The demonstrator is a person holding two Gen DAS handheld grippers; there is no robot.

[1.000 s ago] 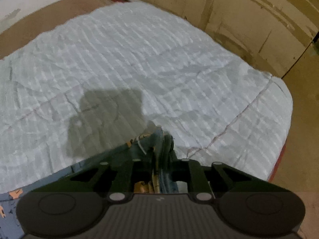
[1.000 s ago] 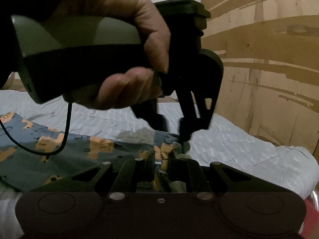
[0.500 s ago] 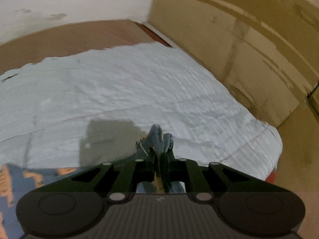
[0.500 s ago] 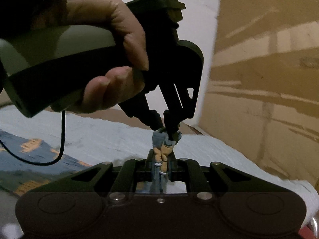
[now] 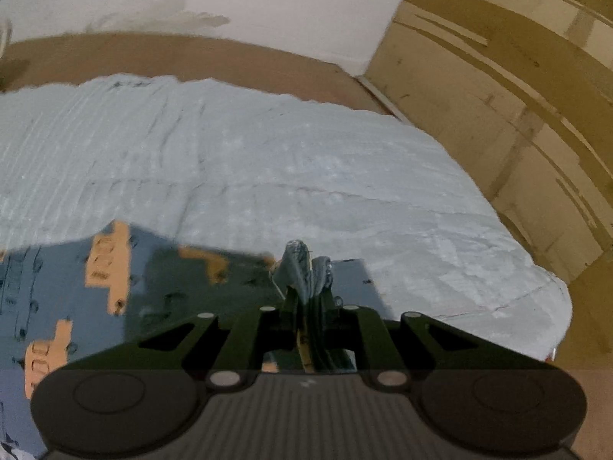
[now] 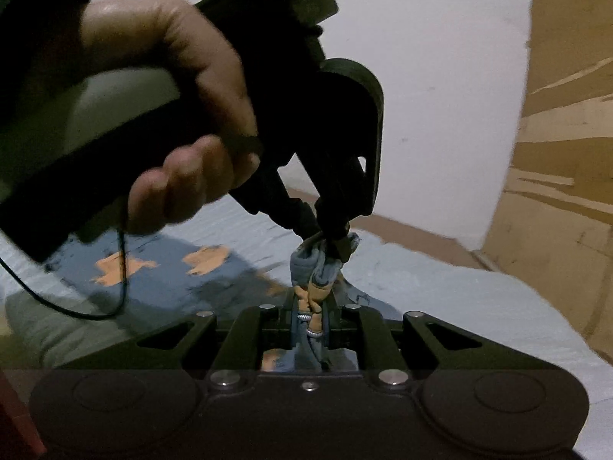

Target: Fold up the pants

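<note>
Blue pants (image 5: 76, 291) printed with orange figures lie spread on a pale quilted bed cover (image 5: 268, 161). My left gripper (image 5: 306, 287) is shut on a bunched edge of the pants, which sticks up between its fingers. In the right wrist view, my right gripper (image 6: 312, 306) is shut on another bunch of the same pants (image 6: 161, 276). The left gripper (image 6: 329, 239), held by a person's hand (image 6: 184, 142), pinches the fabric just above and beyond it. Both grips sit close together, lifted off the bed.
A white wall (image 5: 230, 4) and a brown headboard strip (image 5: 172, 57) run behind the bed. Cardboard-coloured panels (image 5: 517, 115) stand along the right side. The bed's right edge (image 5: 555, 306) drops to a brown floor. A black cable (image 6: 76, 306) hangs from the left gripper.
Both grippers carried the pinched edge of the pants across the bed toward the headboard. More of the spread pants now shows under the left gripper. The grips stayed shut.
</note>
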